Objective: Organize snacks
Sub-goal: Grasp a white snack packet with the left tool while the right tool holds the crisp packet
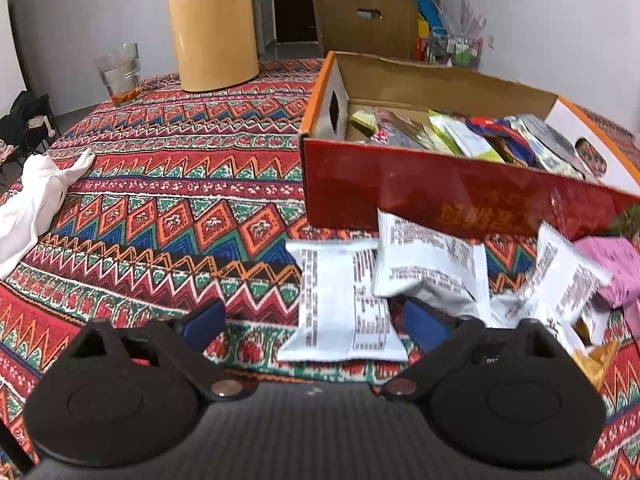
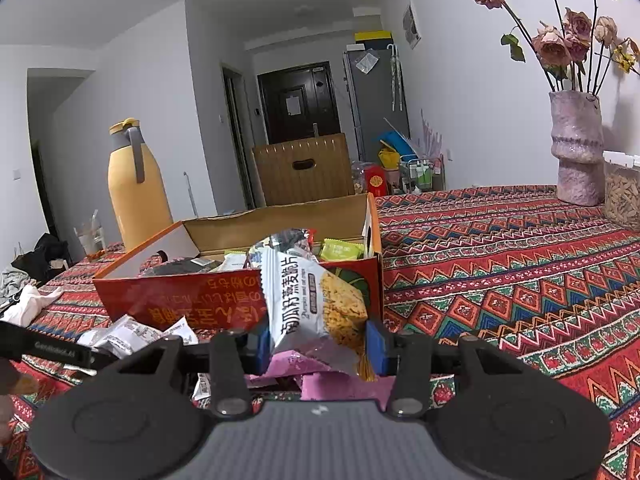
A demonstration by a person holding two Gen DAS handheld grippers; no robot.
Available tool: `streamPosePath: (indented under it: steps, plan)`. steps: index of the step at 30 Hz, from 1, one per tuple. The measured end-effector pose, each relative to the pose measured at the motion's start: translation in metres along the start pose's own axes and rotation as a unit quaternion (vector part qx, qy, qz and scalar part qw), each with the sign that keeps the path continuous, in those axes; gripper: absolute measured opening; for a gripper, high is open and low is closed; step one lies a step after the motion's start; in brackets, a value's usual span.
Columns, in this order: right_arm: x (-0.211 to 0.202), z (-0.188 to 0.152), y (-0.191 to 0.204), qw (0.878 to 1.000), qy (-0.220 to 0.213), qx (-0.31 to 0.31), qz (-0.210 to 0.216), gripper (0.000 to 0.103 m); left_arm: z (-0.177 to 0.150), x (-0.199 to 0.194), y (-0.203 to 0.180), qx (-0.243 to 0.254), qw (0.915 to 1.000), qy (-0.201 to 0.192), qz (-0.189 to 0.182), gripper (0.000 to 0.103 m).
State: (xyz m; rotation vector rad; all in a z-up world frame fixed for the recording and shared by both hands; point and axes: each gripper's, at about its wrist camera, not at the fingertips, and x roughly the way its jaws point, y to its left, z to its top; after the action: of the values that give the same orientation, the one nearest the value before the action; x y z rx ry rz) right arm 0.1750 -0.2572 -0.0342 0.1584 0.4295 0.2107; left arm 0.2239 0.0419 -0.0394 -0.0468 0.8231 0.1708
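A red and orange cardboard box (image 1: pixel 440 196) (image 2: pixel 192 296) holds several snack packets. In the left wrist view, white snack packets (image 1: pixel 344 300) lie face down on the patterned cloth in front of the box, with a pink packet (image 1: pixel 616 264) at the right. My left gripper (image 1: pixel 314 322) is open, low over the cloth, its fingers either side of the nearest white packet. My right gripper (image 2: pixel 320 344) is shut on a white and yellow snack packet (image 2: pixel 316 308), held upright in front of the box. Pink packets (image 2: pixel 340 384) lie under it.
A yellow thermos (image 1: pixel 212 28) (image 2: pixel 134 196) and a glass (image 1: pixel 120 74) stand behind the box at the left. A white cloth (image 1: pixel 36 204) lies at the left edge. A vase of dried roses (image 2: pixel 576 152) and a jar (image 2: pixel 622 192) stand at the far right.
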Motion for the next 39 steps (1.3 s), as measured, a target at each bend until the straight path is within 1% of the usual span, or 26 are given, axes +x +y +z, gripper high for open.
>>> streamPosePath:
  steps: [1, 2, 5, 7, 9, 11, 14, 17, 23, 28, 39]
  plan:
    - [0.001, 0.0, 0.0, 1.0, 0.001, 0.0, 0.0, 0.045, 0.0, 0.002, 0.001, -0.002, 1.0, -0.002, -0.002, 0.089]
    - [0.0, 0.0, 0.0, 1.0, 0.001, -0.001, 0.0, 0.045, 0.0, 0.003, 0.002, -0.004, 1.0, -0.005, -0.002, 0.083]
    - [0.002, 0.0, 0.002, 1.0, 0.002, -0.001, 0.0, 0.045, -0.003, 0.003, 0.001, -0.004, 0.9997, -0.023, -0.007, 0.077]
    - [0.003, 0.0, 0.002, 1.0, 0.004, -0.002, -0.001, 0.045, -0.003, 0.001, 0.001, -0.004, 0.9995, -0.028, -0.013, 0.069]
    - [0.004, 0.0, 0.003, 1.0, 0.006, -0.003, -0.002, 0.045, -0.003, 0.0, 0.0, -0.003, 0.9993, -0.032, -0.019, 0.052]
    - [0.005, 0.0, 0.003, 1.0, 0.008, -0.003, -0.003, 0.045, -0.005, -0.003, -0.002, 0.003, 0.999, -0.038, -0.025, 0.043]
    - [0.006, -0.001, 0.004, 1.0, 0.009, -0.004, -0.004, 0.045, -0.007, -0.006, -0.004, 0.008, 0.9986, -0.045, -0.027, 0.041]
    - [0.007, -0.001, 0.004, 1.0, 0.008, -0.004, -0.003, 0.045, -0.007, -0.009, -0.001, 0.001, 0.9982, -0.052, -0.028, 0.041]
    - [0.006, -0.002, 0.002, 1.0, 0.003, 0.0, -0.001, 0.045, -0.007, -0.027, 0.005, -0.008, 0.9959, -0.085, -0.029, 0.041]
    - [0.005, -0.003, 0.002, 1.0, -0.001, -0.002, -0.001, 0.045, -0.005, -0.042, 0.011, -0.017, 0.9943, -0.1, -0.034, 0.041]
    - [-0.005, 0.003, 0.008, 1.0, -0.017, -0.014, -0.009, 0.045, 0.003, -0.081, 0.004, -0.003, 0.989, -0.138, -0.054, 0.041]
